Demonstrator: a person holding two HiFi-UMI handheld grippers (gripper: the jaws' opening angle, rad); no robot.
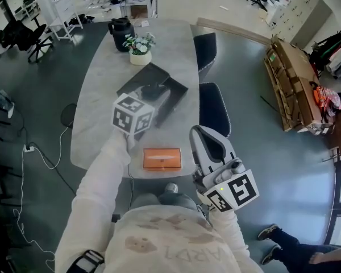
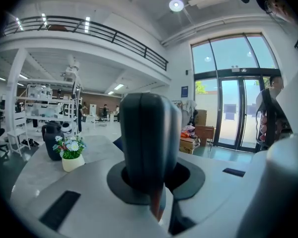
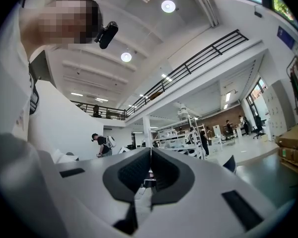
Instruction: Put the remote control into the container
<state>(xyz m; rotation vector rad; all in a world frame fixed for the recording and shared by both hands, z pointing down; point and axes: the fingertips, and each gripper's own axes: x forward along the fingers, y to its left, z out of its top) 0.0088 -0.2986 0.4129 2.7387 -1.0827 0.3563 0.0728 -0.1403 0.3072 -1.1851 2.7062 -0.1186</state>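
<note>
Right gripper (image 1: 200,134) sits close to the torso, jaws pressed together on nothing. Left gripper (image 1: 146,98) reaches out over the grey table (image 1: 102,78), pinching the dark remote control (image 2: 148,133) upright between its pads, over the black container (image 1: 177,91). An orange box (image 1: 162,158) lies at the near table edge.

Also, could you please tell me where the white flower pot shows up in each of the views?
Head view: the flower pot stands at the far end of the table, upper centre-left.
Left gripper view: lower left, on the same table.
Right gripper view: not in it.
Shared landmark: the black jug, just left of the pot in both views that show it.
</note>
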